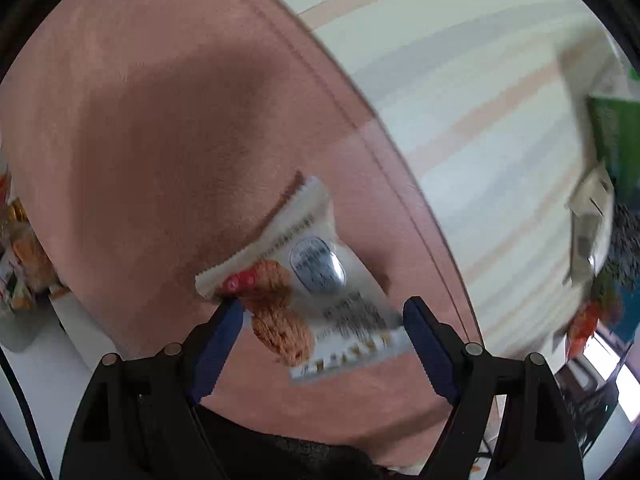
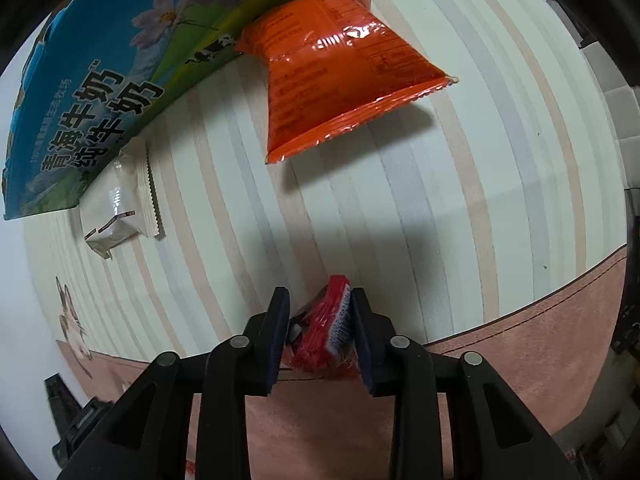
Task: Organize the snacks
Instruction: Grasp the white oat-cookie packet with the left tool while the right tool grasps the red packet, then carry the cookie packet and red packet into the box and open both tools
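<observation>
A glossy white cookie packet (image 1: 316, 284) with crimped ends is lying on the matte pink cloth border (image 1: 160, 128), sitting between the wide-apart jaws of the left gripper (image 1: 322, 316), its long axis running from 11 to 5 o'clock. The right gripper (image 2: 320, 316) is clamping a crinkly red snack packet (image 2: 326, 332), which is pointing toward 12 o'clock above the striped tablecloth (image 2: 400, 200).

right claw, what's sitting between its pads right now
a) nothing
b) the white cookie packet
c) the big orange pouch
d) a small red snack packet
d: in the right wrist view the right claw has a small red snack packet between its pads, while the orange pouch lies farther off on the striped mat.
</observation>
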{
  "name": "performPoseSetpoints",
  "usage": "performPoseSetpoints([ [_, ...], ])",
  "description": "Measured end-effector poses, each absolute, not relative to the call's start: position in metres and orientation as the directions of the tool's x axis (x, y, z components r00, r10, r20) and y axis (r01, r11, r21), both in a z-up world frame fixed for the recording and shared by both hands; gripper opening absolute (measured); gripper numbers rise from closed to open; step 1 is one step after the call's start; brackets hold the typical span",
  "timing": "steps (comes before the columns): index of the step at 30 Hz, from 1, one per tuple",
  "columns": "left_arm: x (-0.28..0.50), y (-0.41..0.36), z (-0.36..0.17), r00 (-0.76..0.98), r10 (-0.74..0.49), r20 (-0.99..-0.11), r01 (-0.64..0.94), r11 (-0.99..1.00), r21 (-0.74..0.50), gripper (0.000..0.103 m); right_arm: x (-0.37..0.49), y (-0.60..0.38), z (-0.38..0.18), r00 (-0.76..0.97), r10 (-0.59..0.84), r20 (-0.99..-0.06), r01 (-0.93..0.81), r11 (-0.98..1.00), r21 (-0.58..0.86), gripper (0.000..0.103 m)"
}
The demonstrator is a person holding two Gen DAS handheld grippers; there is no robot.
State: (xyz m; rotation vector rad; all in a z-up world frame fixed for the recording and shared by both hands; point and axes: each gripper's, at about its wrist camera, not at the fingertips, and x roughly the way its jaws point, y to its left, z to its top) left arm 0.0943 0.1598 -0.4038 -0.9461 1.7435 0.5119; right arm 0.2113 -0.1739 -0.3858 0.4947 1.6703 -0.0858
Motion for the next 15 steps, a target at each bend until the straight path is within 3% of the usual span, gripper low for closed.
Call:
performPoseSetpoints([
  [2,0.093,0.164,-0.406,-0.144,-0.357,-0.923,-0.813,0.575,-0.096,0.084,0.214,-0.174,-0.384,-0.087,0.276,-0.957,0.376,0.899,0.225,0.056],
  [7,0.102,0.152,-0.403,-0.153,-0.279,-0.948,-0.759,0.647,-0.068,0.084,0.214,-0.187,-0.37,-0.064,0.284,-0.957,0.378,0.894,0.24,0.056],
  [15,0.157,0.077,-0.394,-0.141,-0.058,-0.988,-0.365,0.931,-0.003,0.08,0.214,-0.203,-0.377,-0.098,0.391,-0.915,0.433,0.845,0.315,0.057],
])
